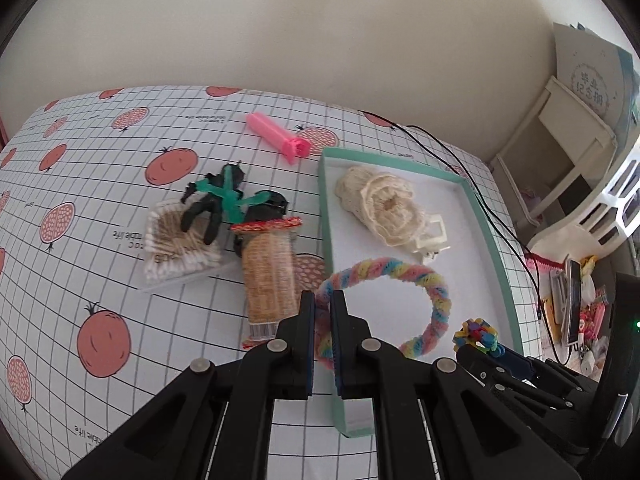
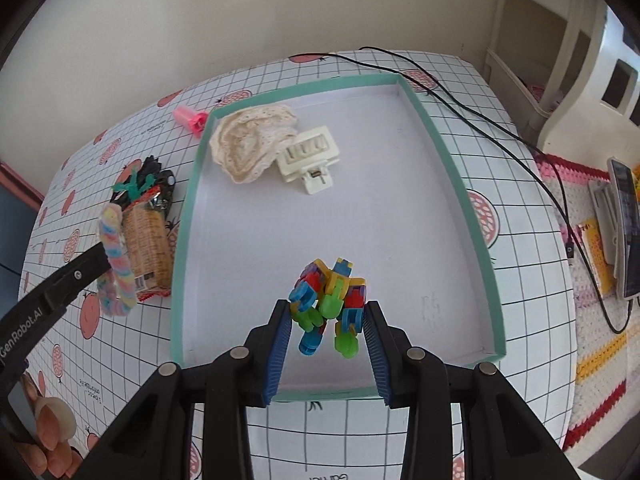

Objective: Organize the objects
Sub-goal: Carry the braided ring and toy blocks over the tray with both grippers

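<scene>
Desk (image 1: 120,160) w/ grid-and-pomegranate cloth fills both views, cream wall behind; white shelf unit (image 1: 560,152) at right edge of left wrist view, crochet mat (image 2: 592,320) w/ phone at far right of right wrist view. Teal-rimmed tray (image 2: 452,168), white inside, sits centre of right wrist view.

Left hand-held gripper (image 1: 322,312) comes up from bottom centre of its frame, jaws narrow, clamped on pastel twisted ring (image 1: 420,276); the ring's loop hangs over tray's lower part. Right hand-held gripper (image 2: 326,320) reaches in from bottom centre over tray's near end, jaws moderately wide, pinching multicolour block toy (image 2: 328,292) between blue pads.

In tray, upper left: cream crochet piece (image 2: 248,140) touching white claw clip (image 2: 310,156). Left of tray on the cloth: biscuit pack (image 1: 270,276), cotton swab box (image 1: 180,248), black-green figure (image 1: 228,196), pink clip (image 1: 276,134). Black cable (image 2: 480,112) runs along the tray's right side.
</scene>
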A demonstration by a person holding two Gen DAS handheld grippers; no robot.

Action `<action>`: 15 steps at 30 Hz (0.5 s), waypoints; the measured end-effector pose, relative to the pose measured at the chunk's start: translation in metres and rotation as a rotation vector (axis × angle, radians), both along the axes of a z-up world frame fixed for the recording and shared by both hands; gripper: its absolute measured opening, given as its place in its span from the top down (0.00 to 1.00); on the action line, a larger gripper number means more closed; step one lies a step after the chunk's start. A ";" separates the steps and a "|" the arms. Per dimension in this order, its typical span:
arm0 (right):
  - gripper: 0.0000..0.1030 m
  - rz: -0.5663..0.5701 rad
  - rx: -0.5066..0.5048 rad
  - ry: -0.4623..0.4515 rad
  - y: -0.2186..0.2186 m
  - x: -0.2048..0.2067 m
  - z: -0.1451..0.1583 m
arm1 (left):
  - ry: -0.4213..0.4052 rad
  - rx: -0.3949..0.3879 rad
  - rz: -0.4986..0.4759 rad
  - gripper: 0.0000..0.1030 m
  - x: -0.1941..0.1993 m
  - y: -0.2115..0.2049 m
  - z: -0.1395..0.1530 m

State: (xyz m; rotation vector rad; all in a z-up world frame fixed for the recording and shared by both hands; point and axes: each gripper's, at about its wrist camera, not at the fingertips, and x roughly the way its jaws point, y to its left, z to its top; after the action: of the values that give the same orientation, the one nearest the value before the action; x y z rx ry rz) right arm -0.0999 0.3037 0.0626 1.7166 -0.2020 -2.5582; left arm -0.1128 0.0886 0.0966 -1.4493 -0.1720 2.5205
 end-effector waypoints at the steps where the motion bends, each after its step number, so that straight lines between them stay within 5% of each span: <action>1: 0.62 -0.010 0.003 -0.001 0.005 0.000 -0.001 | -0.004 -0.004 -0.012 0.93 0.001 0.007 -0.002; 15: 0.62 -0.073 -0.004 -0.036 0.041 0.003 -0.016 | -0.070 -0.049 -0.120 0.93 0.012 0.063 -0.034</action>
State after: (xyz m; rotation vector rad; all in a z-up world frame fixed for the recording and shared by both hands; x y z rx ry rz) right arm -0.0972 0.3446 0.0463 1.7880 -0.2762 -2.5767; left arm -0.1012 0.1518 0.0629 -1.5194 -0.0344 2.3966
